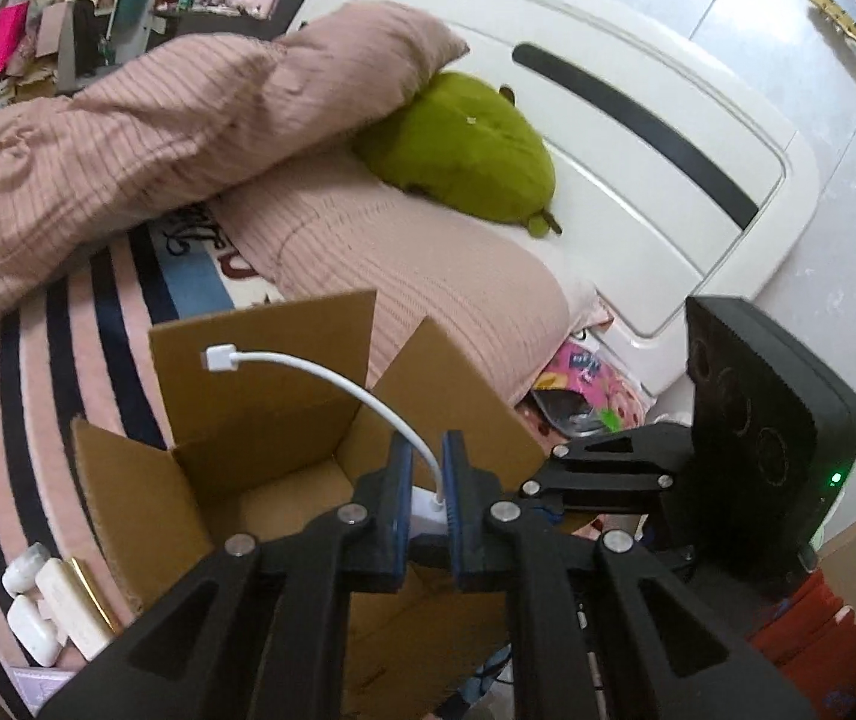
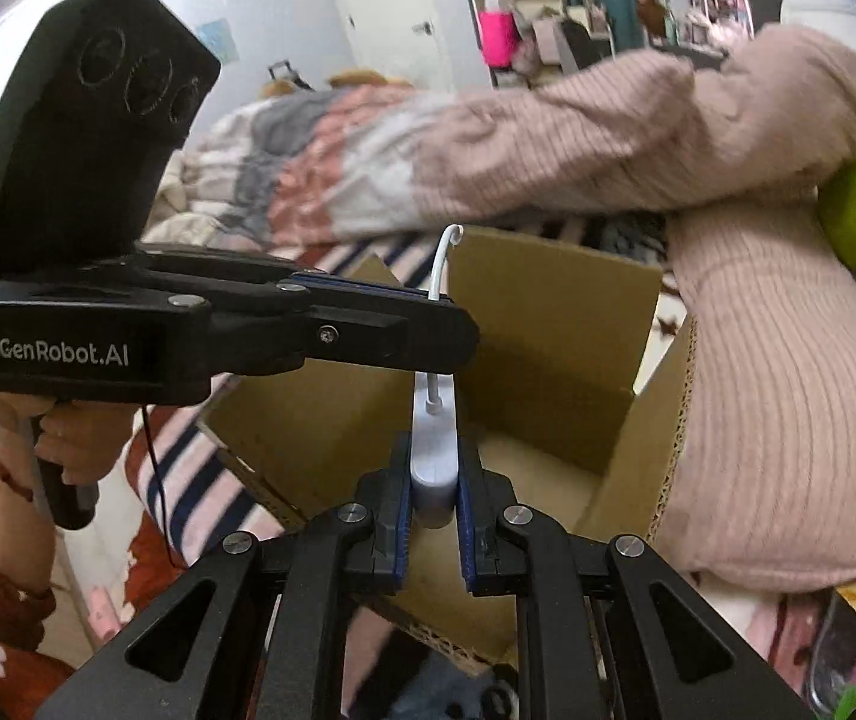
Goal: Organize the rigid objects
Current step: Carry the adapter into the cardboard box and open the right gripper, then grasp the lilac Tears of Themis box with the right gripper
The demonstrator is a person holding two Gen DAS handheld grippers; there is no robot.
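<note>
An open cardboard box (image 1: 260,420) stands on the striped bed; it also shows in the right wrist view (image 2: 554,324). My right gripper (image 2: 434,468) is shut on a white charger block (image 2: 434,450) held over the box. A white cable (image 1: 332,375) rises from the block and ends in a white plug (image 1: 221,357). My left gripper (image 1: 427,468) is shut on that cable just above the block (image 1: 425,513). In the right wrist view the left gripper (image 2: 446,306) crosses from the left and pinches the cable (image 2: 440,258).
Several white rigid objects (image 1: 44,594) lie on the bed (image 1: 38,324) left of the box. Pink pillows (image 1: 146,126) and a green plush (image 1: 464,144) lie behind it against the white headboard (image 1: 638,120). A pink pillow (image 2: 788,390) presses on the box's right side.
</note>
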